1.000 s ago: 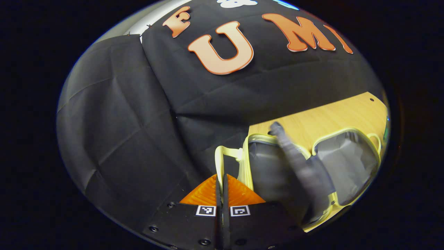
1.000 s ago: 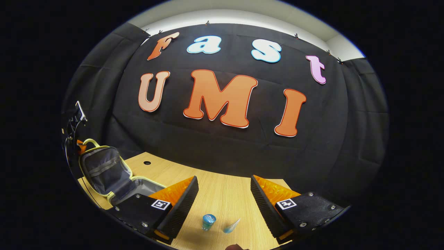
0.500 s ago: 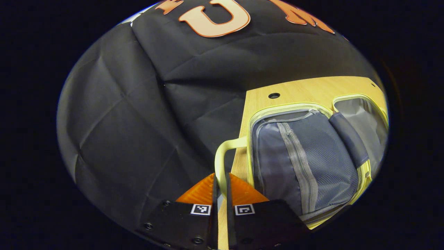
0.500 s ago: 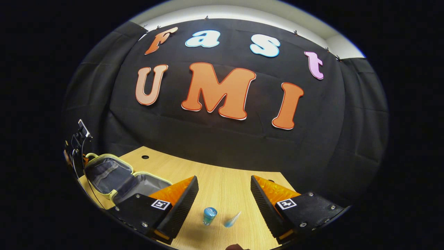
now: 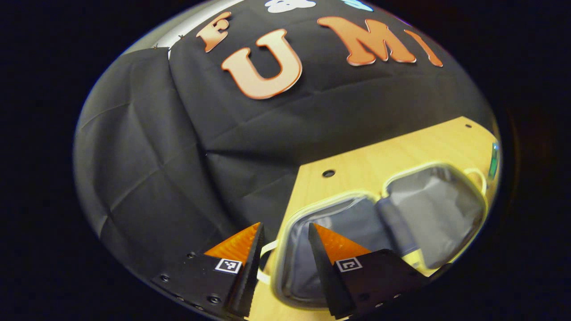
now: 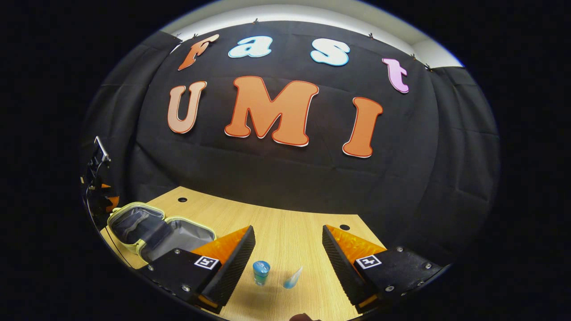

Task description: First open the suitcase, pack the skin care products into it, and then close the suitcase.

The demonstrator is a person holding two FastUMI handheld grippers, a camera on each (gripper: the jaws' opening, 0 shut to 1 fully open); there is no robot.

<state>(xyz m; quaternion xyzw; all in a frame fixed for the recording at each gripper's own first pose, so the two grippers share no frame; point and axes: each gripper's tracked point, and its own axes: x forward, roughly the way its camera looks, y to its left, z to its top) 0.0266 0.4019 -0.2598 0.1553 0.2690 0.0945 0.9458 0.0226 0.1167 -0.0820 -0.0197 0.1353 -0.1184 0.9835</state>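
- The suitcase (image 5: 383, 227) lies flat and fully spread on the worktop (image 6: 285, 232), lid half and base half side by side, so its interior faces up and is ready to take things; the opening step looks done.
- The left gripper (image 5: 281, 240) hovers just over the suitcase's lid half, jaws apart and holding nothing. The pale carry handle (image 5: 266, 249) lies loose between them, touched by neither jaw as far as can be seen.
- The right gripper (image 6: 287, 243) is to the right of the suitcase, jaws wide and empty, aimed at the skin care products.
- The small blue jar (image 6: 261, 272) stands upright and the little blue tube (image 6: 292, 278) lies tilted just beside it, both on the worktop to the right of the suitcase and well apart from it.
- Judging by this, packing comes next: the wide jaws suit closing around the jar.
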